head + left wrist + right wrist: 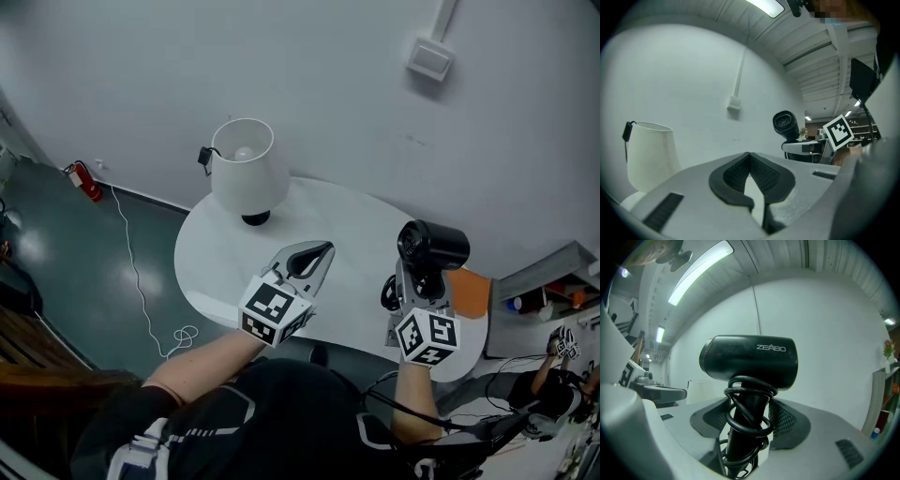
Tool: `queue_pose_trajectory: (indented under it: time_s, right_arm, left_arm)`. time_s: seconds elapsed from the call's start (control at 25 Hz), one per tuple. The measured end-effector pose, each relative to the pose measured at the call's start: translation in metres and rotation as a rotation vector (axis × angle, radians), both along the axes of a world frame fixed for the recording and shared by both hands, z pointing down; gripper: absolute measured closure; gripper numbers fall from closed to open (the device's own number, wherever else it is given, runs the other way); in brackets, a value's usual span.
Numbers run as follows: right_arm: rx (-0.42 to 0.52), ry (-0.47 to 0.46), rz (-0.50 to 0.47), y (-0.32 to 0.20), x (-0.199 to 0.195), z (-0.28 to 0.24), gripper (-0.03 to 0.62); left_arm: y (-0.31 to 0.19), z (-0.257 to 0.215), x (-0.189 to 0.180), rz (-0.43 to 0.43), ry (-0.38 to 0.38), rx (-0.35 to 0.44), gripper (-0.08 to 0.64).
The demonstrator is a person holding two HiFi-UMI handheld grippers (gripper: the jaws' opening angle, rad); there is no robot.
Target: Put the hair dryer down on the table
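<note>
A black hair dryer [430, 247] stands upright above the white round table [356, 234], its cord wound round the handle. My right gripper [419, 278] is shut on that handle, and in the right gripper view the hair dryer [749, 363] fills the middle with the handle between the pads. My left gripper [315, 257] hovers over the table's middle, shut with nothing in it. Its tips [750, 161] meet in the left gripper view, where the hair dryer [785, 124] shows to the right.
A white table lamp [247, 169] stands at the table's back left. An orange object [472, 291] lies at the table's right edge. A cable [141, 281] runs over the dark floor at left. A switch box [429, 60] is on the wall.
</note>
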State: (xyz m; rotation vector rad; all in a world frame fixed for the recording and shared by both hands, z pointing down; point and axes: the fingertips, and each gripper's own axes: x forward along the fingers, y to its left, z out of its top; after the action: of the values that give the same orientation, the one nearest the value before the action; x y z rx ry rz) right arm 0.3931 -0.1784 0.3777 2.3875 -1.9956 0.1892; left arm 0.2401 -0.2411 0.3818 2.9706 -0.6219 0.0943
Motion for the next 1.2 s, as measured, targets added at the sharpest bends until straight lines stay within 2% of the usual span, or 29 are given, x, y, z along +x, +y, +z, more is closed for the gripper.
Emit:
queue_pose_trajectory:
  time_s: [0.48, 0.84, 1.2]
  right_arm:
    - [-0.066, -0.029, -0.05, -0.034, 0.055, 0.04, 0.327]
    - [-0.121, -0.092, -0.078, -0.061, 0.083, 0.078, 0.327]
    - [-0.229, -0.134, -0.098, -0.093, 0.106, 0.128, 0.328]
  left_arm:
    - [-0.002, 0.021, 0.061, -0.012, -0.042, -0.032, 0.555]
    - [-0.015, 0.046, 0.083, -0.051, -0.085, -0.084, 0.555]
    - [-0.036, 0.076, 0.099, -0.112, -0.129, -0.139, 0.555]
